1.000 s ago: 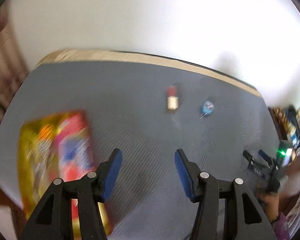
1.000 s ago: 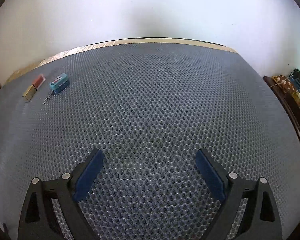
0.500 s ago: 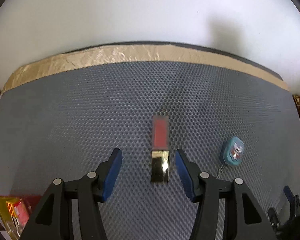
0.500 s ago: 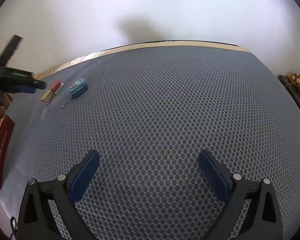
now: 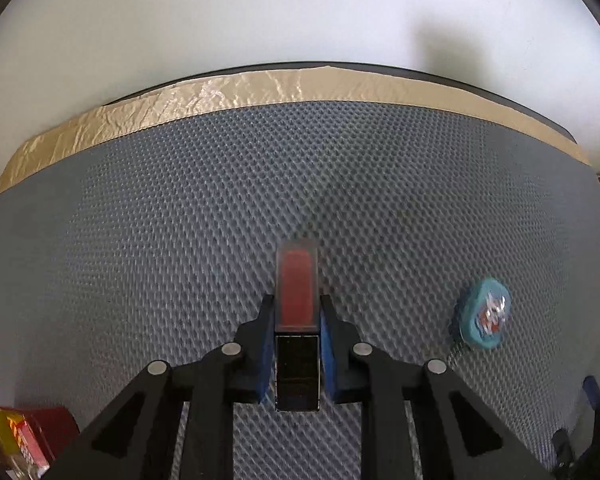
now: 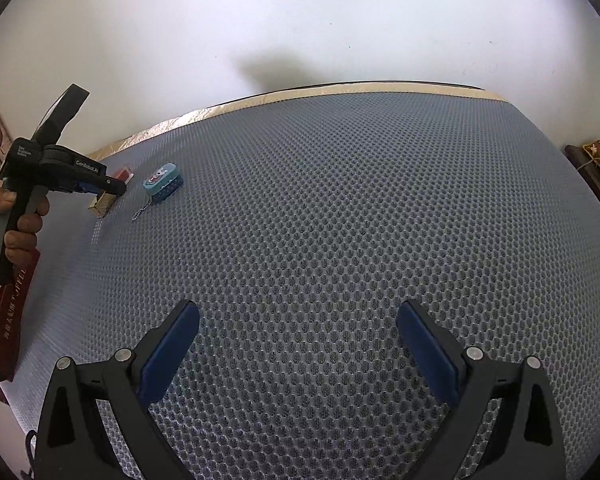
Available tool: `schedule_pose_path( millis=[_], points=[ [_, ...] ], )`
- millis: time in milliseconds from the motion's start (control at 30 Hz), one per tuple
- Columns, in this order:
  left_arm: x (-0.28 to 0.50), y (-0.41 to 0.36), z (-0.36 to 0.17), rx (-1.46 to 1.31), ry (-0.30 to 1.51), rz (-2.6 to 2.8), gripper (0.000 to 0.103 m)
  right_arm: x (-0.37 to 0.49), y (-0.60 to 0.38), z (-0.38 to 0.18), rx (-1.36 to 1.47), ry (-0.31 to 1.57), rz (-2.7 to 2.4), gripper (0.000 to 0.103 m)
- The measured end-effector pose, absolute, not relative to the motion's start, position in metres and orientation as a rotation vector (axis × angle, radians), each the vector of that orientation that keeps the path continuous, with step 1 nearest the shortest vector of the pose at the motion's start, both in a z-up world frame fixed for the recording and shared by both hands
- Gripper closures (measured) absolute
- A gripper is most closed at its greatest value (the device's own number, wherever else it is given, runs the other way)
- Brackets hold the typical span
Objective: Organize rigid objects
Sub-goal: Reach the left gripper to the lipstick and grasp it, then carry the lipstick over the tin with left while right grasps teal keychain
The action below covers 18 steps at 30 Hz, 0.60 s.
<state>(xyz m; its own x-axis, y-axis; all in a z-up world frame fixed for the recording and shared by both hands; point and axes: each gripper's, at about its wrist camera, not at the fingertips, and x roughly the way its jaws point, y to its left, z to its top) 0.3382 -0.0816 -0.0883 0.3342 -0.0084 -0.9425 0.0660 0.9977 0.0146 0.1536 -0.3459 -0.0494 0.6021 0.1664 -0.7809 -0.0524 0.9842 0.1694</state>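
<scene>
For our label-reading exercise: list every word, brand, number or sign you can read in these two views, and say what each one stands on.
"GenRobot.AI": white print on the black body of the left gripper, seen from the right wrist view.
Small white label on the same gripper's rear block: too small to read.
Pale lettering down the dark red booklet: blurred, unreadable.
Picture on the teal keychain: no readable words.
Yellow and red packet: print blurred.

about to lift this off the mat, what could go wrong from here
The left tongs are shut on the red-and-gold lipstick tube, with the pads across the seam between clear cap and gold base. The smooth tube may slip or pivot as it rises.

The teal rubber keychain charm lies close on the grey honeycomb mat; a sideways swing could knock it or catch its chain.
</scene>
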Motion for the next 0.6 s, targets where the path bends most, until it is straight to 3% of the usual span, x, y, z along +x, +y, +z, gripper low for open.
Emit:
schedule_pose_path(
  millis=[267, 600],
  points=[
    [0.244, -0.079, -0.058, -0.068, 1.159, -0.12, 0.083, 0.163, -0.344, -0.052, 0.137, 0.919, 0.127, 0.004],
    [0.146, -0.067, -0.045, -0.194, 1.215, -0.133, 0.083, 0.16, -0.329, -0.051, 0.072, 0.945, 0.162, 0.004]
  ],
)
